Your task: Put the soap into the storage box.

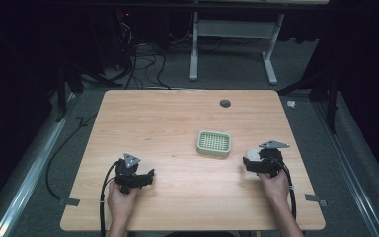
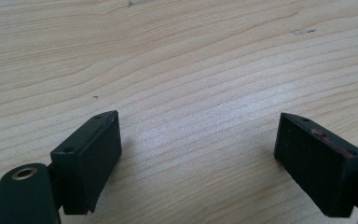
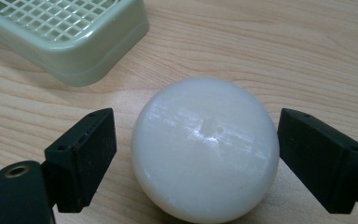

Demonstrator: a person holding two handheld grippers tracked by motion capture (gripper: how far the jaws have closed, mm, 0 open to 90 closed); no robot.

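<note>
Soap [image 3: 205, 149] centred between spread right gripper [image 3: 196, 154] jaws — pinch evenly, lift toward dish [image 3: 70, 37] upper left; left gripper [image 2: 198, 158] spread, idle

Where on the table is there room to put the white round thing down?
Bare wood is plentiful: the far half of the table up to the small dark hole, and the stretch between the left gripper and the green slotted tray. It is crowded only near the right gripper, around the white ball.

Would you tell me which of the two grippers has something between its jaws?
The right gripper: its open jaws flank the white round soap, while the left gripper frames bare table.
</note>
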